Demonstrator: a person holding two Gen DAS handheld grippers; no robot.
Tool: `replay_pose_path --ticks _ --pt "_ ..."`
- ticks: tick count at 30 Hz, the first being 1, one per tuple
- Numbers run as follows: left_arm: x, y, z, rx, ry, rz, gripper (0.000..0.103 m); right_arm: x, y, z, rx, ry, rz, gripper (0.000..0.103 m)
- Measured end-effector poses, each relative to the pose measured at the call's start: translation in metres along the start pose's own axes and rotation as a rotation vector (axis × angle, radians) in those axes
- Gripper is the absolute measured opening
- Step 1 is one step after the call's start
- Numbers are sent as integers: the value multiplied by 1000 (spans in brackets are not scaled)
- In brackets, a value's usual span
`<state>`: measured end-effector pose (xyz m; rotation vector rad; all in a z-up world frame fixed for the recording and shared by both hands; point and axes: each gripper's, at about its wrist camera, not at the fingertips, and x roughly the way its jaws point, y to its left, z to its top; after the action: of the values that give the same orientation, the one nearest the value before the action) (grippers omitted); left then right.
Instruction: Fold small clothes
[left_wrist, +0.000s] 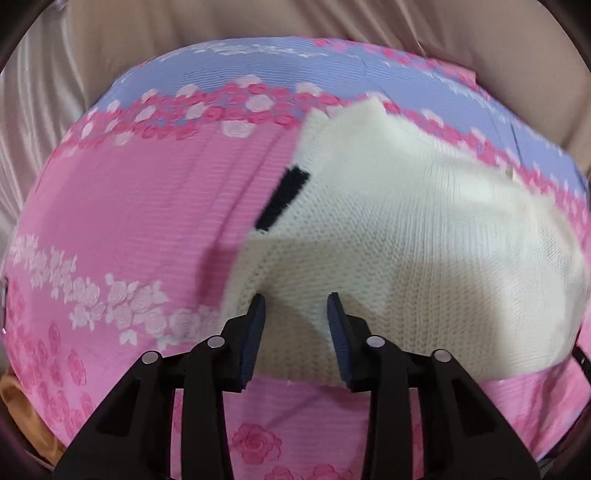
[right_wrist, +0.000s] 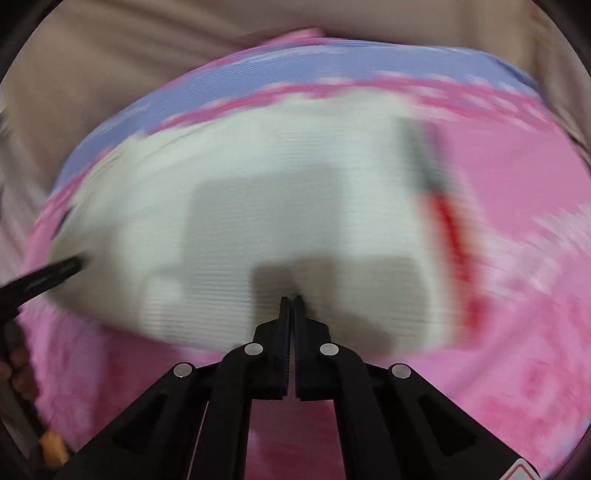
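Observation:
A small cream knitted garment (left_wrist: 388, 240) with a black stripe (left_wrist: 282, 197) lies on a pink and lilac floral cloth (left_wrist: 129, 221). My left gripper (left_wrist: 297, 297) is open, its fingers just above the garment's near edge. In the blurred right wrist view the garment (right_wrist: 258, 203) shows a dark and red stripe (right_wrist: 447, 229) on its right side. My right gripper (right_wrist: 291, 297) is shut with nothing visibly between the jaws, its tips over the garment's near part. The left gripper (right_wrist: 55, 275) shows at the garment's left edge in that view.
The floral cloth (right_wrist: 517, 258) covers a rounded surface. Beige fabric (left_wrist: 258, 22) lies behind it. A tan object (left_wrist: 22, 406) sits at the lower left edge. A hand (right_wrist: 18, 373) shows at the far left.

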<state>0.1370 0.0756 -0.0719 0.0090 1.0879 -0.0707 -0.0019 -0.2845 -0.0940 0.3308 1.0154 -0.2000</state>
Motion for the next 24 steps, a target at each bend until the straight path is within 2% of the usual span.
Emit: replay_pose_path --ticks 2,4,6,7,8,9,10,11,13,14,15,16,19,21,22,24 --pt "-14 -3 15 -38 -48 -25 36 -13 -57 -2 108 2 -145 0" --pt "-20 -13 35 -44 -99 -33 51 -33 -81 3 174 -30 -167 10" --pt "-16 -22 53 -48 -126 -36 60 -54 -78 17 190 -110 -112 13" --pt "-8 -26 60 -44 -125 -16 61 -60 -72 25 187 -138 -89 17" --pt "1 -29 66 -45 -111 2 61 -62 -60 41 169 -164 -61 34" --pt "13 -30 71 -47 -86 10 61 -59 -51 55 149 -179 -41 55" --pt "29 -30 75 -55 -45 27 59 -53 -44 65 135 -186 -19 61" --pt "38 -27 75 -55 -22 38 57 -39 -34 79 119 -175 18 61" --pt "52 -19 75 -65 8 79 54 -9 -25 92 100 -129 25 61" --pt "51 -17 74 -72 7 73 55 13 -22 98 94 -79 13 51" --pt "52 -12 73 -79 10 66 55 25 -17 99 88 -49 9 6" --pt "55 -9 72 -84 19 66 56 28 -13 103 80 -39 17 9" --pt "63 -9 69 -80 24 75 59 -39 0 112 86 -286 95 9" --pt "64 -12 69 -72 23 87 59 -55 -8 116 116 -340 99 9" --pt "64 -14 69 -71 23 92 59 -41 -20 117 139 -313 68 9" --pt "62 -15 70 -72 26 94 59 16 -37 115 123 -146 -40 10"
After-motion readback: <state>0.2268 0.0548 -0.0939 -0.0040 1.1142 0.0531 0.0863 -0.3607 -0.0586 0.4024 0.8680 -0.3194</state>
